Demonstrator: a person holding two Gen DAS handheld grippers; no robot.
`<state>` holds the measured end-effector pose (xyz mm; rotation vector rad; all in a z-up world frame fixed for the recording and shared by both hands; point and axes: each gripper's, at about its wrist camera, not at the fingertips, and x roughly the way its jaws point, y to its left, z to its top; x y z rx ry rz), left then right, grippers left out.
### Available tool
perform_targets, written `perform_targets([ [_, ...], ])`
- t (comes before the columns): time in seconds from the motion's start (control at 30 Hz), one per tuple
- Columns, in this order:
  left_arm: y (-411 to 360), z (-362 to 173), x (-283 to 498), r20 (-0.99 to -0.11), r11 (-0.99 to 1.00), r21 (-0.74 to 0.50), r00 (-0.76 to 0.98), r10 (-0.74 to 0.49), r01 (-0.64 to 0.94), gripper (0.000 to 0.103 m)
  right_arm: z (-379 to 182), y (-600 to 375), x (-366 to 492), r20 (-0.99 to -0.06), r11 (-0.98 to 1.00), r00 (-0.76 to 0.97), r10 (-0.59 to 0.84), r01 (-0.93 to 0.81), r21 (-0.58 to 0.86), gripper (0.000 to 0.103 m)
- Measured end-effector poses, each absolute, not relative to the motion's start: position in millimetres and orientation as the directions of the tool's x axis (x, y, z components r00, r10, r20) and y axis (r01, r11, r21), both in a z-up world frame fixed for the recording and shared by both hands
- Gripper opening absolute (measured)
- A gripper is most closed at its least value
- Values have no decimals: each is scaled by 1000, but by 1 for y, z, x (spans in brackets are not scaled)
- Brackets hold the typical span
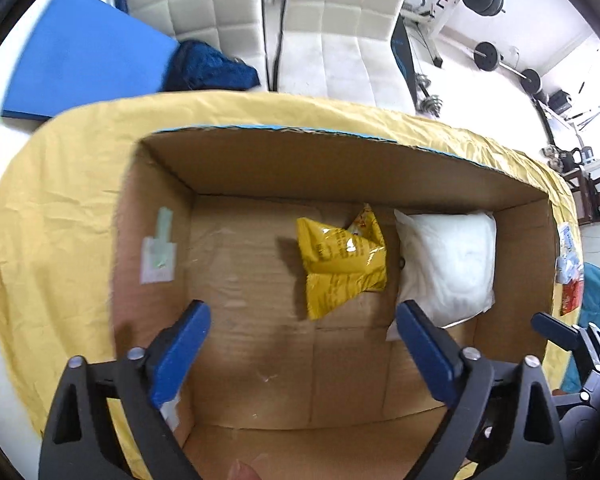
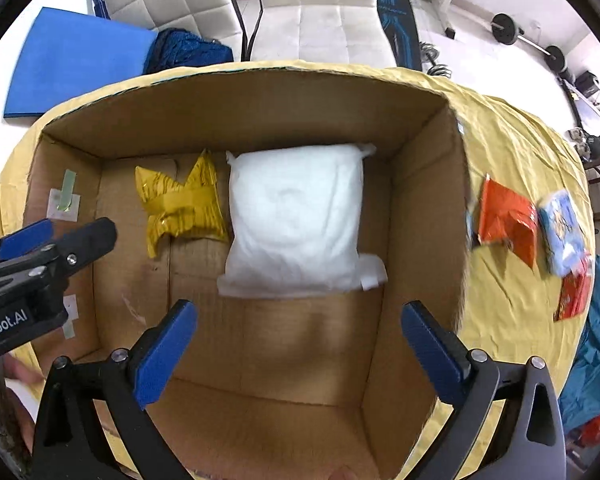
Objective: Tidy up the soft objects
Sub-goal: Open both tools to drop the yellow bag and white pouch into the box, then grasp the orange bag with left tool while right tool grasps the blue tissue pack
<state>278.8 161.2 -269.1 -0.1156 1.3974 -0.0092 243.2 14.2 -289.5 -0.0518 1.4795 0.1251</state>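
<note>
An open cardboard box (image 1: 260,160) (image 2: 420,208) stands on a table with a yellow cloth. Inside it lie a yellow crinkled snack bag (image 1: 342,256) (image 2: 180,204) and, to its right, a white pillow-like pack (image 1: 448,264) (image 2: 296,220). My left gripper (image 1: 302,316) is open and empty above the box's near left part. My right gripper (image 2: 298,316) is open and empty above the box, just short of the white pack. On the cloth right of the box lie an orange bag (image 2: 508,224), a light blue pack (image 2: 560,232) and a red bag (image 2: 576,292).
The yellow cloth (image 1: 60,208) (image 2: 512,144) covers the table around the box. Two white chairs (image 1: 340,32) (image 2: 320,12) stand behind the table. A blue mat (image 1: 88,52) (image 2: 76,56) and dark blue fabric (image 1: 212,68) lie on the floor at left. Gym weights (image 1: 488,56) are far right.
</note>
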Motion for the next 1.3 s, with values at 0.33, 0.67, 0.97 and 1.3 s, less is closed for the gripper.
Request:
perform_targets([
  [0.33, 159, -225, 229, -949, 995, -92, 305, -79, -30, 101, -250, 7, 197, -977, 997, 209, 51, -64, 39, 103],
  [0.67, 163, -169, 161, -923, 995, -104, 372, -97, 1, 101, -191, -2, 132, -956, 997, 287, 63, -52, 50, 103],
  [0.97, 164, -140, 123, -921, 990, -143, 369, -127, -17, 101, -152, -5, 88, -935, 990, 325, 141, -62, 128, 103],
  [1.3, 87, -105, 139, -906, 980, -174, 374, -198, 96, 101, -132, -99, 89, -934, 979, 314, 171, 50, 196, 103],
])
